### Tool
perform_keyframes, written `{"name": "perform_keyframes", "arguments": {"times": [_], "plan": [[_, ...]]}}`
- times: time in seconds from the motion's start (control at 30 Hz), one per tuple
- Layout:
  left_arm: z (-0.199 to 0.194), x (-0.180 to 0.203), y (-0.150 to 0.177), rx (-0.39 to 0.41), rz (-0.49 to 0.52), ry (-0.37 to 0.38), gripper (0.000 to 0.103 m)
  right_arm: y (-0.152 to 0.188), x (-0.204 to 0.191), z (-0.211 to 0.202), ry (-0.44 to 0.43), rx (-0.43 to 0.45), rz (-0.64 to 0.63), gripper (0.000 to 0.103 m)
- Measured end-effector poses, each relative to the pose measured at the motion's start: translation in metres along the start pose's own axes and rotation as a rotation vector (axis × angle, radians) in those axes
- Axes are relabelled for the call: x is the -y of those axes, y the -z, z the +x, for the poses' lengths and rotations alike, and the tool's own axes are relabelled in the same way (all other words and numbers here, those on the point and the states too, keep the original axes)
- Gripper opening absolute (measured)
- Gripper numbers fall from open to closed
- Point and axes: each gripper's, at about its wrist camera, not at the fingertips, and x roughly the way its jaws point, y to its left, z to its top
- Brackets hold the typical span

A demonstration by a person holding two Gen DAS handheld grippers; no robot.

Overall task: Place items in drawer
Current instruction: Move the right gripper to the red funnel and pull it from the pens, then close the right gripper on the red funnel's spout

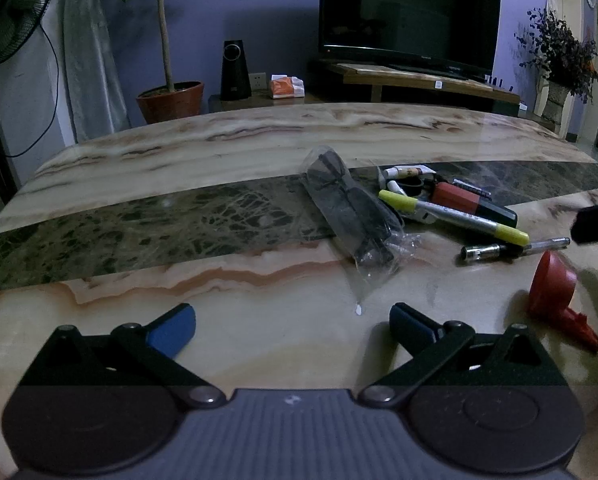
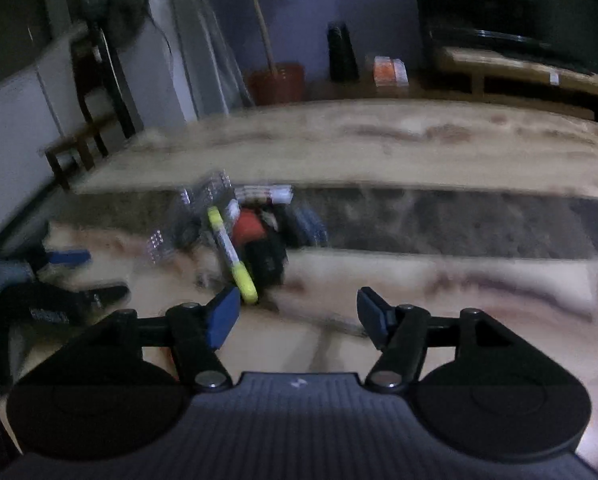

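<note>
Left gripper (image 1: 293, 326) spread wide, blue pads (image 1: 173, 330) empty, hovering over the pale marble table (image 1: 227, 312). Ahead and slightly right of it: dark glasses in a clear plastic bag (image 1: 349, 212); further right a yellow-capped silver marker (image 1: 453, 216), a red-and-black box (image 1: 473, 202), a small white tube (image 1: 409, 171), a black-and-silver pen (image 1: 511, 249). Right of the jaws, near, a red plastic funnel (image 1: 553, 288) on its side.

Right gripper (image 2: 295, 316) also spread, nothing between the pads; view blurred. Same marker (image 2: 233, 256) just ahead of its left finger (image 2: 221, 318), rest of the pile beyond. No drawer visible
</note>
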Motion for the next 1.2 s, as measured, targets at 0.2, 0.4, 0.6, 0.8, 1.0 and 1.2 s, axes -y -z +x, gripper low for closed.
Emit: {"name": "perform_keyframes", "arguments": {"times": [0.2,0.4,0.6,0.8,1.0,1.2], "plan": [[0.000,0.000,0.000,0.000,0.000,0.000,0.103,0.013,-0.022,-0.013,-0.018,0.011,-0.181,0.067],[0.000,0.000,0.000,0.000,0.000,0.000,0.103,0.021,-0.035,-0.004,-0.071,-0.010,-0.178,0.067],[0.000,0.000,0.000,0.000,0.000,0.000,0.103,0.024,-0.055,0.007,-0.126,-0.018,-0.200,0.067],[0.000,0.000,0.000,0.000,0.000,0.000,0.103,0.023,-0.068,0.021,-0.109,-0.022,-0.224,0.067],[0.000,0.000,0.000,0.000,0.000,0.000,0.103,0.023,-0.073,0.027,-0.112,-0.018,-0.242,0.065],[0.000,0.000,0.000,0.000,0.000,0.000,0.103,0.027,-0.069,0.031,-0.103,-0.045,-0.247,0.044]]}}
